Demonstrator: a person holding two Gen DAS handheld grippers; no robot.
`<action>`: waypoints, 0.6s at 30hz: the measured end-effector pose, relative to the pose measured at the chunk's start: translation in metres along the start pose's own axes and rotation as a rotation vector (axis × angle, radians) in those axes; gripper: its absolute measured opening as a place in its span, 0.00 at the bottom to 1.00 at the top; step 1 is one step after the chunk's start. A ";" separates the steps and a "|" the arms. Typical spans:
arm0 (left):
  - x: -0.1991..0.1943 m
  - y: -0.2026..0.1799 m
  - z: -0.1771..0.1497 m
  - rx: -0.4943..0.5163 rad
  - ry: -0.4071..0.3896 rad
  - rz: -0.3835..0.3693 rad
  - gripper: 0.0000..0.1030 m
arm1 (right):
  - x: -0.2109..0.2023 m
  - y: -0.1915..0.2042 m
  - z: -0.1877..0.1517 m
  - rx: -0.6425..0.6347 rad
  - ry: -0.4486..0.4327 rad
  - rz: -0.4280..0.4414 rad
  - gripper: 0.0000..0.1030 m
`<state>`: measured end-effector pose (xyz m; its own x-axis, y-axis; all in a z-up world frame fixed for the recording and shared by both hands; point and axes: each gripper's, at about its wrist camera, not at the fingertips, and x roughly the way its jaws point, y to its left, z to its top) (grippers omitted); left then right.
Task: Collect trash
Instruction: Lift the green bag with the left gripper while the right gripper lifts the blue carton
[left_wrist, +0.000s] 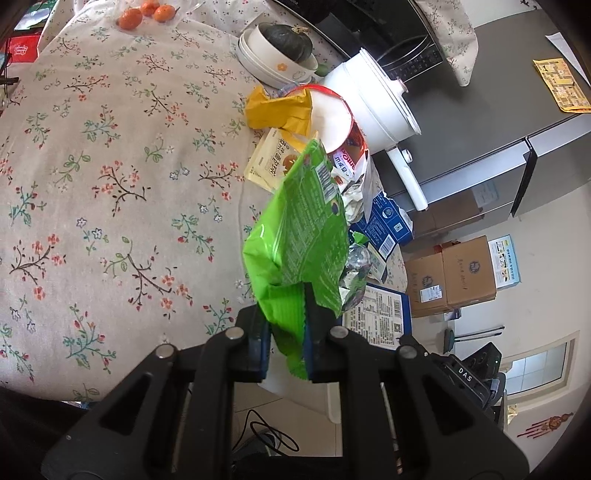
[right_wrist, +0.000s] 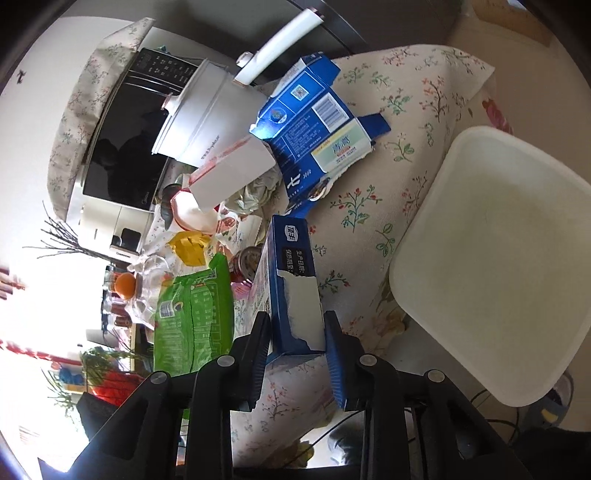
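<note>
Jaws clamped both sides: left gripper (left_wrist: 287, 332) pinches the green wrapper (left_wrist: 299, 236) above the tablecloth (left_wrist: 92, 184); right gripper (right_wrist: 297, 350) squeezes the blue carton (right_wrist: 293, 280).

Collection looks barely begun: the white bin (right_wrist: 495, 258) beside the table seems empty. Left on the table are a yellow bag (left_wrist: 277, 112), paper cup (left_wrist: 332, 118) and flattened blue box (right_wrist: 317, 122), crowding the white pot (left_wrist: 376, 99).

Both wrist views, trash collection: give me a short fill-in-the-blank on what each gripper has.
1. The left gripper is shut on a ____ snack bag.
2. The right gripper has a ____ carton between its fingers.
3. The white bin contains ____.
4. A dark squash sits in a ____.

Missing words: green; blue; nothing; bowl
</note>
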<state>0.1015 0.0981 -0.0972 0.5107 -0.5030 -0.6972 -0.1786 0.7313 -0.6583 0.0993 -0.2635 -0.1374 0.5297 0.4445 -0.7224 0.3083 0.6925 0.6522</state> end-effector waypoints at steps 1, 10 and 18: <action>-0.001 -0.001 0.000 0.005 -0.005 0.001 0.15 | -0.005 0.002 0.000 -0.017 -0.012 -0.007 0.28; -0.017 -0.009 0.003 0.055 -0.088 0.021 0.15 | -0.040 0.014 0.006 -0.123 -0.099 -0.070 0.26; -0.026 -0.030 -0.003 0.156 -0.143 0.058 0.15 | -0.070 0.016 0.013 -0.189 -0.140 -0.102 0.25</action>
<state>0.0914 0.0881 -0.0601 0.6196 -0.3958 -0.6778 -0.0844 0.8249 -0.5589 0.0773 -0.2914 -0.0734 0.6117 0.2935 -0.7346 0.2193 0.8293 0.5140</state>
